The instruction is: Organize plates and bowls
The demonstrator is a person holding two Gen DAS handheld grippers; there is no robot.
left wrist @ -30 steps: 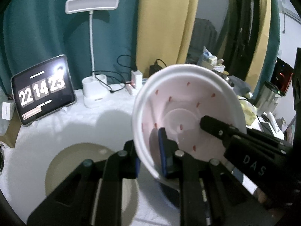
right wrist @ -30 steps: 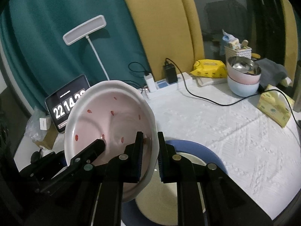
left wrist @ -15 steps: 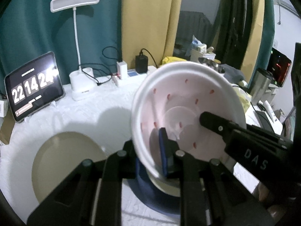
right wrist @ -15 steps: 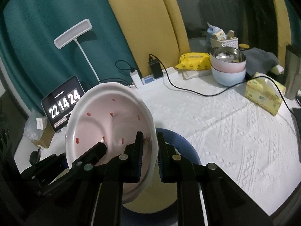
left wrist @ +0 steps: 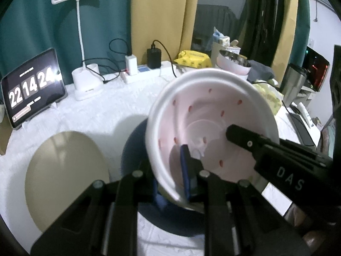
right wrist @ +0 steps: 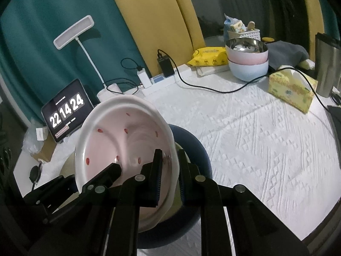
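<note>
A white deep plate with red specks hangs tilted above the table, held by both grippers. My left gripper is shut on its near left rim, and a black finger of the right gripper reaches in from the right. In the right wrist view my right gripper is shut on the right rim of the same plate. Just below it lies a dark blue plate with a cream one inside. A beige plate lies flat to the left.
A stack of bowls, steel in pink in pale blue, stands at the back right. A tissue box, a black cable, a power strip, a desk lamp and a tablet clock line the back. The table's front edge is near.
Both grippers carried the speckled plate down and over the dark blue plate, which now shows under it. The beige plate slid left in the left wrist view. Both grips are unchanged.
</note>
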